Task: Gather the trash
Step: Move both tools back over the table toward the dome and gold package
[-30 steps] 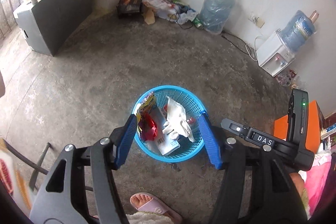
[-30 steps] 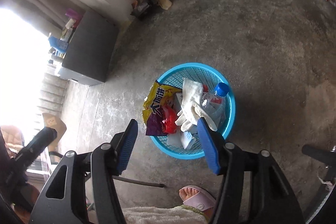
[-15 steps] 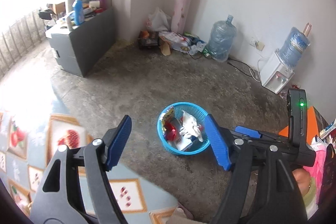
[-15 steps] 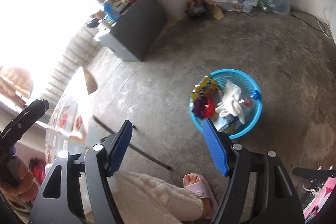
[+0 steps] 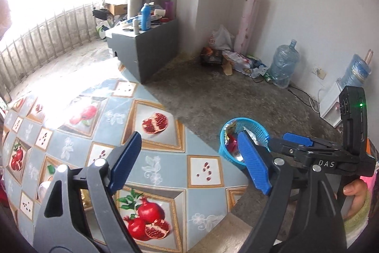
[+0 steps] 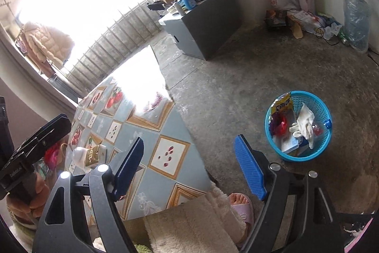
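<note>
A blue plastic basket (image 6: 319,108) stands on the concrete floor, holding a white cloth (image 6: 304,126), a yellow snack bag (image 6: 281,106), red wrappers and a bottle with a blue cap. It also shows in the left wrist view (image 5: 257,128), partly behind my finger. My left gripper (image 5: 189,163) is open and empty above the table with the fruit-pattern cloth (image 5: 94,125). My right gripper (image 6: 189,167) is open and empty over the table's edge. A small white and gold item (image 6: 88,154) lies on the table at the left.
A grey cabinet (image 5: 144,46) with bottles on top stands by the balcony. Bags and clutter (image 5: 227,56) lie along the far wall with a water jug (image 5: 283,68) and a dispenser (image 5: 331,103). My slippered foot (image 6: 239,203) is near the table.
Both grippers have lifted away from the basket and swung left. The patterned table has come into view under them. The basket now looks smaller and sits to the right.
</note>
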`<state>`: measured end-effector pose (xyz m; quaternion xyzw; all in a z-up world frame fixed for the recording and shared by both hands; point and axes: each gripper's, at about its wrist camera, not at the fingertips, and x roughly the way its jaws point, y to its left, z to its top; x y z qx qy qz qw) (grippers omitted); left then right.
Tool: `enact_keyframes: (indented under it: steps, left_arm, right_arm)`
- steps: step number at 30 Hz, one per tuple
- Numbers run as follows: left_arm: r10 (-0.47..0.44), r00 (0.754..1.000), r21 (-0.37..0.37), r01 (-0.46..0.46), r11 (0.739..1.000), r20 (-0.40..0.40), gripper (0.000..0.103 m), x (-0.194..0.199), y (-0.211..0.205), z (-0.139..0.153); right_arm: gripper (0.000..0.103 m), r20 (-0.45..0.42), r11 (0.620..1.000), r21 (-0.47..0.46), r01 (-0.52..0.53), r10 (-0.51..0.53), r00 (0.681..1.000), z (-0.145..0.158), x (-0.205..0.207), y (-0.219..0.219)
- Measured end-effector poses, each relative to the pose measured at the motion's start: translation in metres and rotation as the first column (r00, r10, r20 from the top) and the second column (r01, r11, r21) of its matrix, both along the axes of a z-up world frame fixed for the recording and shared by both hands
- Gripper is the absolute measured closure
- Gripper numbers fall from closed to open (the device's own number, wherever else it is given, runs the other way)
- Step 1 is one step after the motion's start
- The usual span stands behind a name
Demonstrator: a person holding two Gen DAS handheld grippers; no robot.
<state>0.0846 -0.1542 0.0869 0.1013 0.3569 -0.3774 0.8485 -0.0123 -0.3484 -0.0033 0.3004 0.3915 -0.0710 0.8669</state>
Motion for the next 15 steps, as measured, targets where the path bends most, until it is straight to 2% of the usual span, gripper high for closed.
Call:
enact_keyframes:
  steps: [8, 11, 15]
  left_arm:
    - [0.155, 0.988, -0.028, -0.155, 0.988, -0.001, 0.022, 0.012, 0.072, -0.007]
    - [0.228, 0.974, -0.032, -0.228, 0.973, 0.010, 0.021, 0.013, 0.101, -0.010]
    - [0.345, 0.939, -0.038, -0.344, 0.938, 0.020, 0.021, 0.016, 0.141, -0.016]
  right_arm:
    - [0.026, -0.003, 0.992, -0.007, -0.127, 0.127, 0.992, 0.006, 0.022, 0.049]
    - [0.026, 0.001, 0.987, -0.002, -0.163, 0.163, 0.987, 0.008, 0.033, 0.062]
    - [0.026, -0.002, 0.977, 0.005, -0.214, 0.214, 0.977, 0.007, 0.051, 0.077]
